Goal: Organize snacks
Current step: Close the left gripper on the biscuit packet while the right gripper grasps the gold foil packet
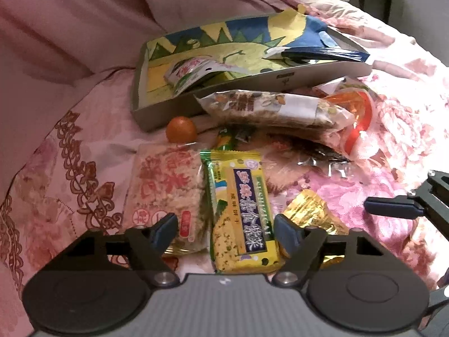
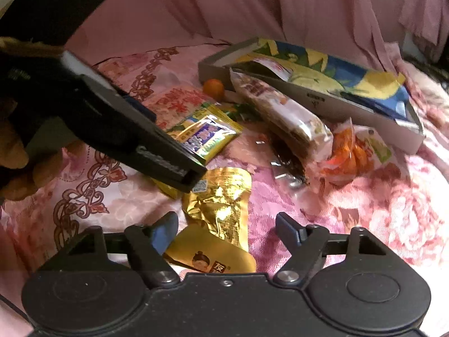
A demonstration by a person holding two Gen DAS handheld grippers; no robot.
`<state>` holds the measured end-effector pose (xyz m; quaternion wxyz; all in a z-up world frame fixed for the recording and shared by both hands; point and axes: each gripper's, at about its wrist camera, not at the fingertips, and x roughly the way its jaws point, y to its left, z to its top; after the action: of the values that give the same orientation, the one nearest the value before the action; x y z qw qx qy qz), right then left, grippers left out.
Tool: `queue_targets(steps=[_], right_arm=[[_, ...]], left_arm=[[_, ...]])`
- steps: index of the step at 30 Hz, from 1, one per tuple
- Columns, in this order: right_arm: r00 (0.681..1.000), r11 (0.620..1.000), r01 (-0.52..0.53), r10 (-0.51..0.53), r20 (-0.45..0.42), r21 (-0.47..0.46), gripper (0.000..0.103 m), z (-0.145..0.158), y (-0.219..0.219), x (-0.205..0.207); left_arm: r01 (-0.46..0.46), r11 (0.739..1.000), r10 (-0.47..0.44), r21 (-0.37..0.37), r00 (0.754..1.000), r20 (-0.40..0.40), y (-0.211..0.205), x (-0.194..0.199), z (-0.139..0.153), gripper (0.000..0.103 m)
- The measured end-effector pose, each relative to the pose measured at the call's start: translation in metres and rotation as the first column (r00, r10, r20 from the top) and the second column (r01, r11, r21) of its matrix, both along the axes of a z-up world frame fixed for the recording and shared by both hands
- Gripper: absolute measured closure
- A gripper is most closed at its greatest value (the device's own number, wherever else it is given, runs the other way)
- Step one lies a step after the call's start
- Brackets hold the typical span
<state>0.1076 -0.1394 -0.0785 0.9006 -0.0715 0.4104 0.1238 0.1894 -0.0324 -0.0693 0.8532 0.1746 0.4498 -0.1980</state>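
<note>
Open left claw (image 1: pixel 226 231) straddles a yellow biscuit packet (image 1: pixel 241 213); open right claw (image 2: pixel 227 231) straddles a gold pouch (image 2: pixel 217 210), both apparently bound for the box (image 1: pixel 157 112).

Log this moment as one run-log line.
left gripper: open over yellow cracker packet | right gripper: open over gold pouch | box: holds one packet | other snacks: loose on floral bedspread
</note>
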Motion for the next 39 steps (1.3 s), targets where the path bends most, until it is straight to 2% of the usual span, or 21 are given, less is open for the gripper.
queue_targets(steps=[4,6,10,17,20,21,22,24,30,35,39], right_arm=[[1.000,1.000,-0.009,0.009,0.004,-0.009,0.029,-0.001,0.002,0.000],[1.000,1.000,-0.007,0.007,-0.003,-0.006,0.030,-0.002,0.002,0.001],[1.000,1.000,-0.005,0.005,-0.005,-0.007,0.030,-0.003,0.002,0.002],[1.000,0.999,-0.017,0.017,0.004,-0.029,0.030,-0.005,0.006,0.000],[1.000,0.999,-0.027,0.028,0.003,-0.035,0.035,-0.005,0.008,-0.001],[0.999,0.999,-0.032,0.032,0.004,-0.038,0.040,-0.005,0.009,-0.001],[0.999,0.998,-0.037,0.037,0.006,-0.042,0.048,-0.004,0.010,-0.002],[0.999,0.997,-0.038,0.039,0.014,-0.060,0.052,-0.003,0.011,-0.003],[1.000,0.997,-0.006,0.007,0.016,-0.076,0.053,-0.002,0.007,-0.001],[1.000,0.998,0.008,-0.007,0.005,-0.059,0.050,-0.005,0.003,0.002],[1.000,0.999,0.010,-0.010,0.006,-0.052,0.054,-0.004,0.003,0.002]], left_arm=[[0.023,1.000,-0.023,-0.003,1.000,-0.003,-0.003,-0.001,0.000,0.029],[0.029,1.000,-0.029,-0.001,1.000,-0.007,-0.004,-0.001,-0.002,0.024],[0.037,0.999,-0.037,0.002,0.999,-0.002,-0.007,0.000,-0.004,0.023],[0.013,1.000,-0.013,0.002,1.000,0.023,-0.003,0.002,-0.004,0.039],[0.002,1.000,-0.003,0.016,0.999,0.034,-0.002,0.001,-0.004,0.051],[-0.003,1.000,0.003,0.012,0.999,0.033,-0.001,0.002,-0.003,0.054],[-0.010,1.000,0.010,0.001,1.000,0.028,0.000,0.002,-0.002,0.055],[-0.031,0.999,0.031,-0.022,0.999,0.012,0.004,0.003,0.000,0.055],[-0.052,0.998,0.052,-0.035,0.999,0.002,0.007,0.003,0.001,0.055],[-0.039,0.999,0.039,-0.023,0.999,0.012,0.005,0.002,0.001,0.055],[-0.053,0.997,0.053,-0.057,0.999,0.002,0.009,0.003,0.003,0.056]])
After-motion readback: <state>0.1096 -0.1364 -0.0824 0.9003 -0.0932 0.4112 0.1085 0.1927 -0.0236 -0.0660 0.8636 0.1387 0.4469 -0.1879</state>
